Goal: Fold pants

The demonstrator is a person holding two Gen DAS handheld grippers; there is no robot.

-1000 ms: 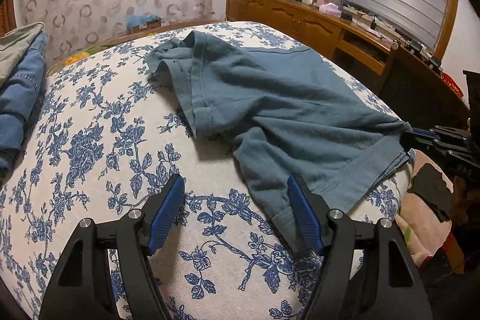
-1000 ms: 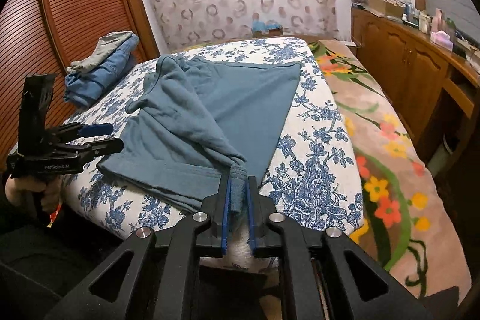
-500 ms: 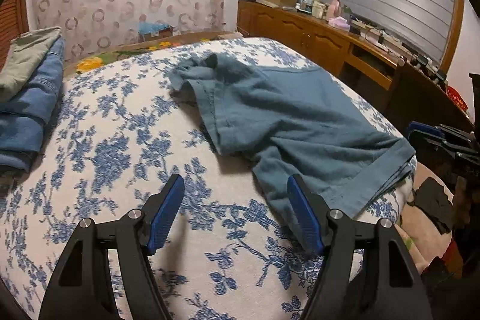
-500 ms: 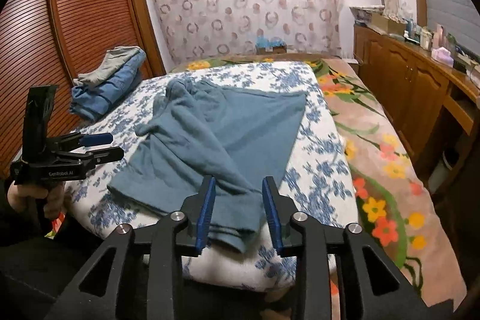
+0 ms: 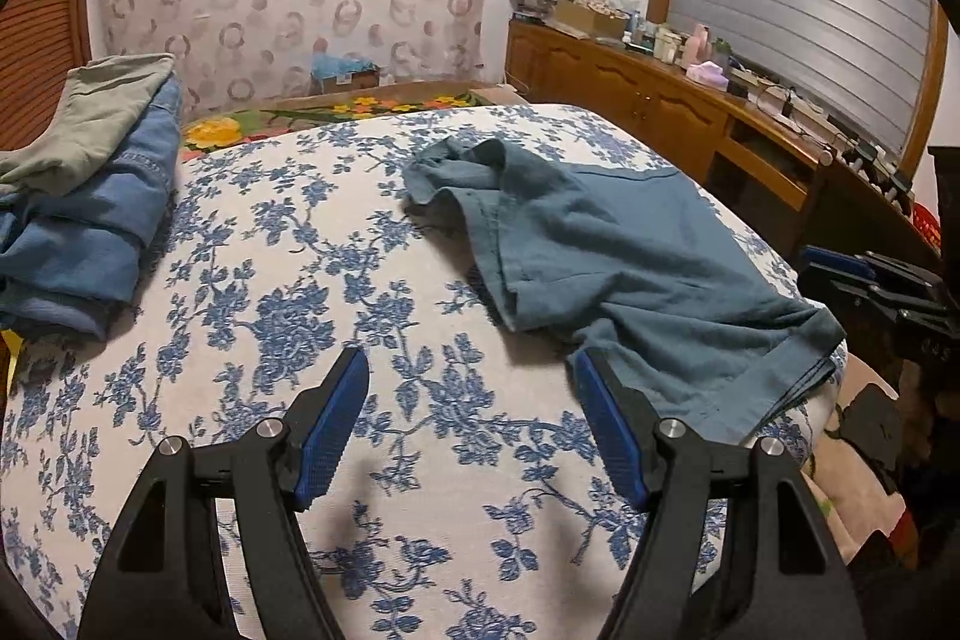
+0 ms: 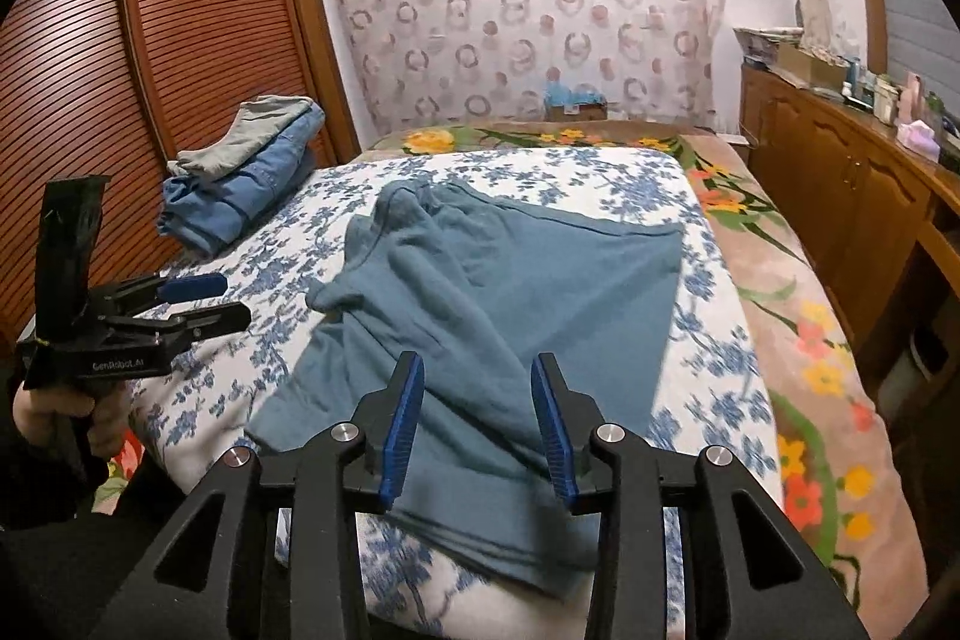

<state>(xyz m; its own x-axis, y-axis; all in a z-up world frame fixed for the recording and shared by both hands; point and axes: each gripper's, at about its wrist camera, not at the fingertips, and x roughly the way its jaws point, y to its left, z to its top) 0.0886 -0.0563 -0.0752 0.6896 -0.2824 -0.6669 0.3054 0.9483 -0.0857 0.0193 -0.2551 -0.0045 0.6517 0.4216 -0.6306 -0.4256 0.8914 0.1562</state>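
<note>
1. Left wrist view: the teal-blue soft cotton pants point(image 5: 606, 256) are lying loose on the white bedspread with blue flowers point(image 5: 270, 292), bunched at the far end, with the near hem sitting right at the mattress edge. The left gripper point(image 5: 474, 430) is spread wide over bare bedspread, nothing in it.

2. Right wrist view: the right gripper point(image 6: 477, 424) is opening its jaws, pads clear of the cloth below. The pants look only roughly doubled over, so I'd say early days: smoothing and most folds are still left.
</note>
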